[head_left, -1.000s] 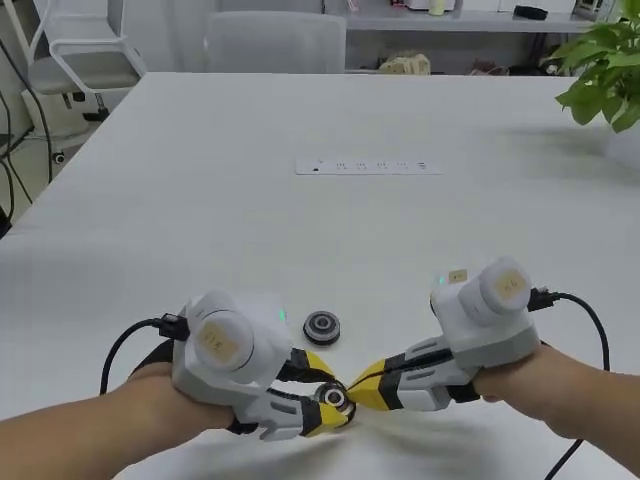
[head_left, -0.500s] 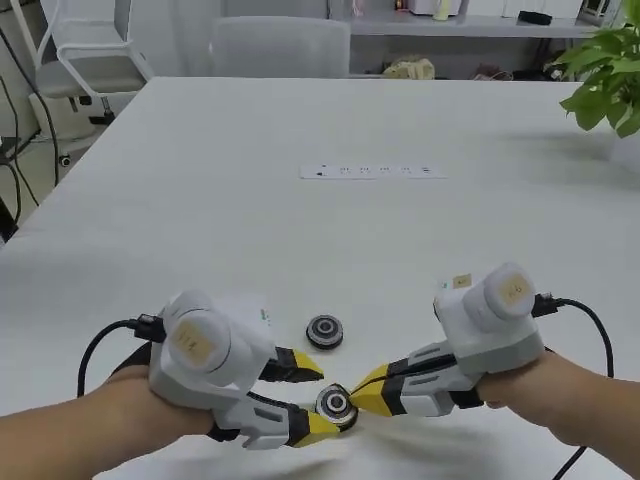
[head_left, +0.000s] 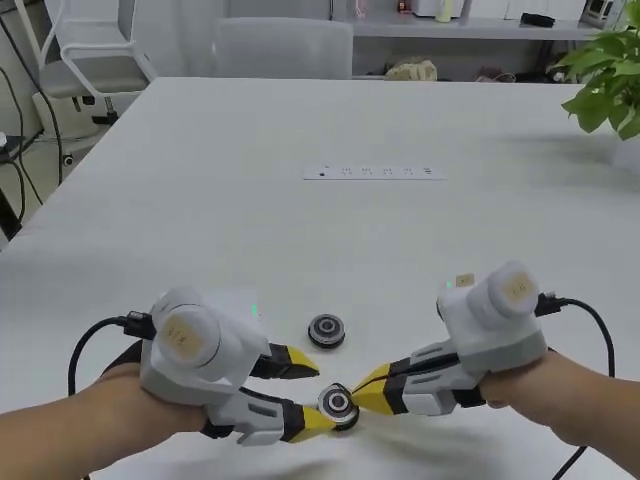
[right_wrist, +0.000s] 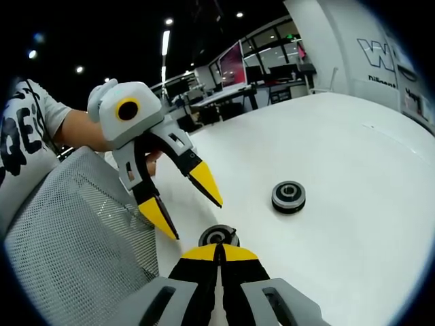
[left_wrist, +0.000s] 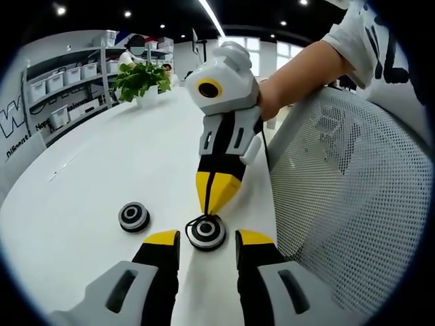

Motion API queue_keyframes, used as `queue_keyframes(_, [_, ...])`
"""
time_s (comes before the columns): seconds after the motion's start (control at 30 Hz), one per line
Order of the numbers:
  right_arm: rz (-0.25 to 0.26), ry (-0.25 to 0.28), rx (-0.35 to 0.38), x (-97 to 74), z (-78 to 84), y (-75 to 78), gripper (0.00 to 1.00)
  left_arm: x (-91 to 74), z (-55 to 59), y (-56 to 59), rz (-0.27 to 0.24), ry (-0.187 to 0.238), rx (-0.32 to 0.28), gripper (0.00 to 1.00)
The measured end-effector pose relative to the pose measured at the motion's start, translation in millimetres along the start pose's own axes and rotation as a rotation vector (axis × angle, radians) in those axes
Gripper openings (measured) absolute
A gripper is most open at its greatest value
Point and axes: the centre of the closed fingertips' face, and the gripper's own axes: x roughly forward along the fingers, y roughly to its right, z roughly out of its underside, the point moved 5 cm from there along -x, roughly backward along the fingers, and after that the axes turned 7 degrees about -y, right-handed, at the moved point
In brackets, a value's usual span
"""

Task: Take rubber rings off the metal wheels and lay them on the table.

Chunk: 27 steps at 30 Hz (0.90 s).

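Visibly, the metal wheel (head_left: 337, 402) wears a black rubber ring (left_wrist: 206, 246).

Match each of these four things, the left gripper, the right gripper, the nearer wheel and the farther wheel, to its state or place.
Things:
1. left gripper
2. right gripper
3. nearer wheel
4. farther wheel

States or places:
A. lies alone, beyond both grippers
B. jaws shut
C. between the two grippers' tips
D. jaws open

Pairs: 1-D, 2-B, 3-C, 4-A
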Motion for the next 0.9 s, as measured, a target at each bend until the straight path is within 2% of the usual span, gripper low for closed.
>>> queue_keyframes(0.67, [-0.028, 0.036, 0.044, -2.4, -4.1, 0.2, 0.0, -1.8, 2.6, -3.4, -0.004, 0.003, -0.012, 0.29])
queue_keyframes(0.9, [-0.028, 0.034, 0.047, -2.6, -3.0, -0.2, 0.0, -0.2, 0.9, -2.6, -0.002, 0.003, -0.008, 0.28])
